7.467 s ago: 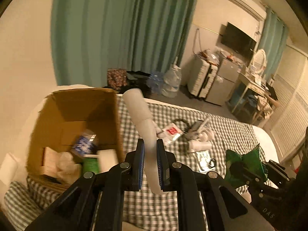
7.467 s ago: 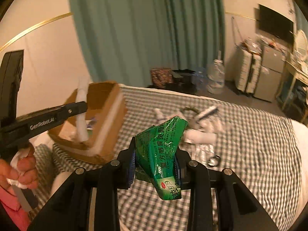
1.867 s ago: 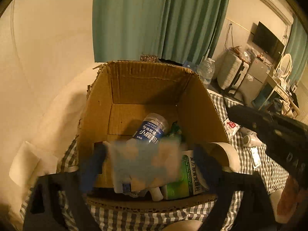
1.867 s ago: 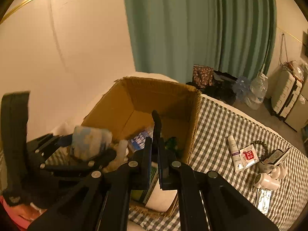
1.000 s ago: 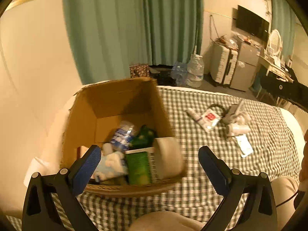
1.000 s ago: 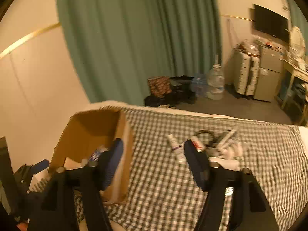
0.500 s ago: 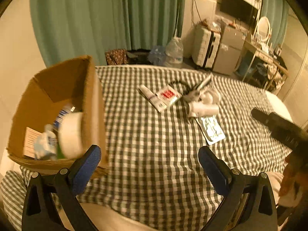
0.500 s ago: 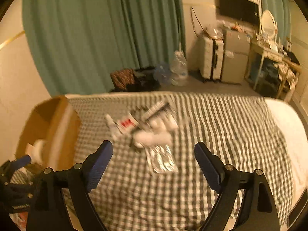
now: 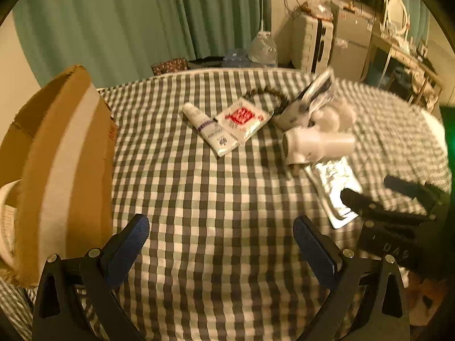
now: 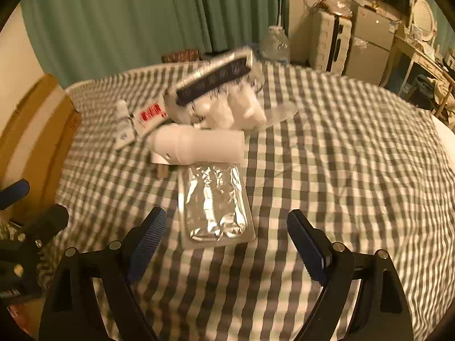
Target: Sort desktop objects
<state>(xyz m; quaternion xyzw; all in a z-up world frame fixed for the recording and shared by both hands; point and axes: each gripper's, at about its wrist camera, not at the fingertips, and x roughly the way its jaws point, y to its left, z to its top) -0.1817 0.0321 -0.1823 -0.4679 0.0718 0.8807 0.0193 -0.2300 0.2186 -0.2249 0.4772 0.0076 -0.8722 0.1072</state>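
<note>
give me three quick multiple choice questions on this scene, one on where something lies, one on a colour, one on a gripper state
1. Where does the silver foil pack lie?
A. inside the cardboard box
B. on the checked cloth, just ahead of the right hand-held gripper
C. on the floor by the curtain

2. What colour is the print on the flat white sachet?
A. red
B. blue
C. yellow

3. How do the jaws of the left hand-held gripper stand?
A. shut on the white tube
B. shut on nothing
C. open and empty

Answers:
1 B: the pack rests on the cloth between and beyond the right fingers, apart from the cardboard box.
2 A: a red patch sits in its middle.
3 C: both pads stand wide apart with only cloth between them; the white tube lies farther off.
</note>
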